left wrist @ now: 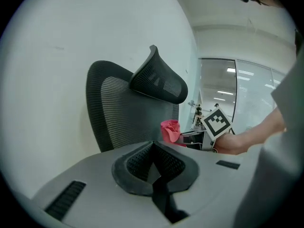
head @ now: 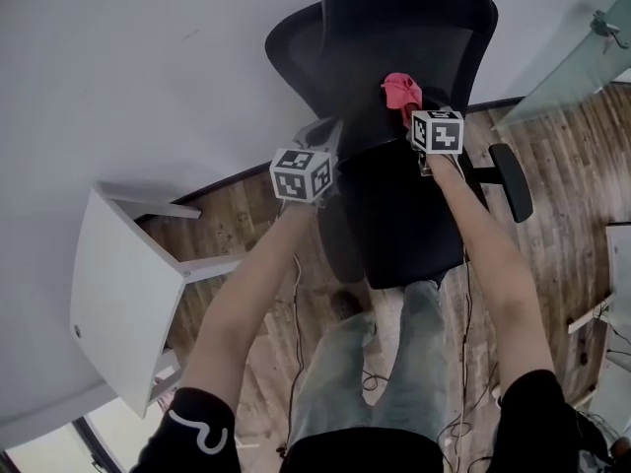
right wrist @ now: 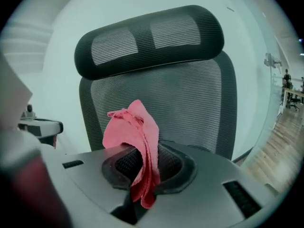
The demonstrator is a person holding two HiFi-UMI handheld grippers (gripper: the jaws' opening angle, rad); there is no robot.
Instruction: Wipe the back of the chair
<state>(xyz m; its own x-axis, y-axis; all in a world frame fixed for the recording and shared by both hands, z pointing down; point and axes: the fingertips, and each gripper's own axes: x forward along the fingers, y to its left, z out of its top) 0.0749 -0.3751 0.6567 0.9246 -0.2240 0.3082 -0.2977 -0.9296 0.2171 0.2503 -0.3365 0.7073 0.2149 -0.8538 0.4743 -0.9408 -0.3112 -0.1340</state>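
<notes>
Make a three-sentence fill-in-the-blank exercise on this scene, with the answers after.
1. The cloth is clamped in the ____ gripper.
2. The left gripper is shut on ____.
3. The topmost part of the chair is its ____.
Answers: right; nothing; headrest.

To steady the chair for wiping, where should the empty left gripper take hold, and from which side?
Probably the backrest's side rim, approached from the person's left: it is a narrow firm edge nearest the left gripper, whereas the mesh is flat. Its jaws are shut and must open first.
</notes>
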